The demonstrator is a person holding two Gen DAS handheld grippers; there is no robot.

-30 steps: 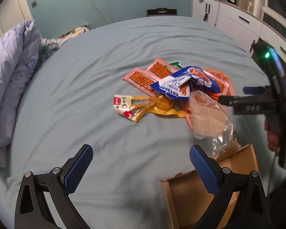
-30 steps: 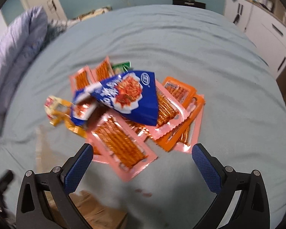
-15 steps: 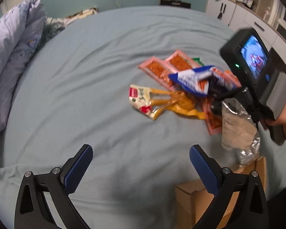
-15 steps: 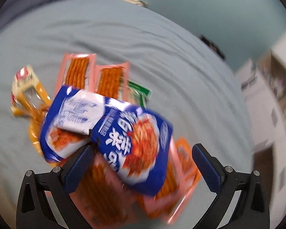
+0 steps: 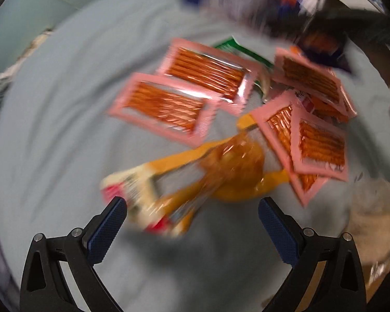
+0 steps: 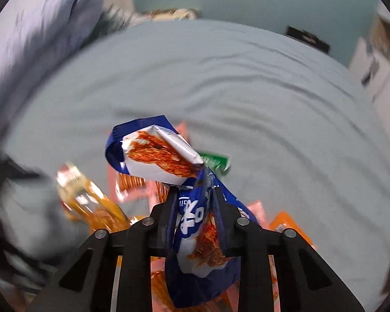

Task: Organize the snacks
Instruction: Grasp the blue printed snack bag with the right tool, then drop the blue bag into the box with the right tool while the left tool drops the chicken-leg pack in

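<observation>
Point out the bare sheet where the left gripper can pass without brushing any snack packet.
Bare bed sheet lies left of the pink stick packets and the yellow packet, and below it between the open left gripper. Crowded on the right: overlapping pink packets and a clear bag.

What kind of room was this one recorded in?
Most likely a bedroom: the snacks lie on a wide bed sheet, a rumpled lilac duvet is bunched at one side, and white cabinets line the wall.
</observation>
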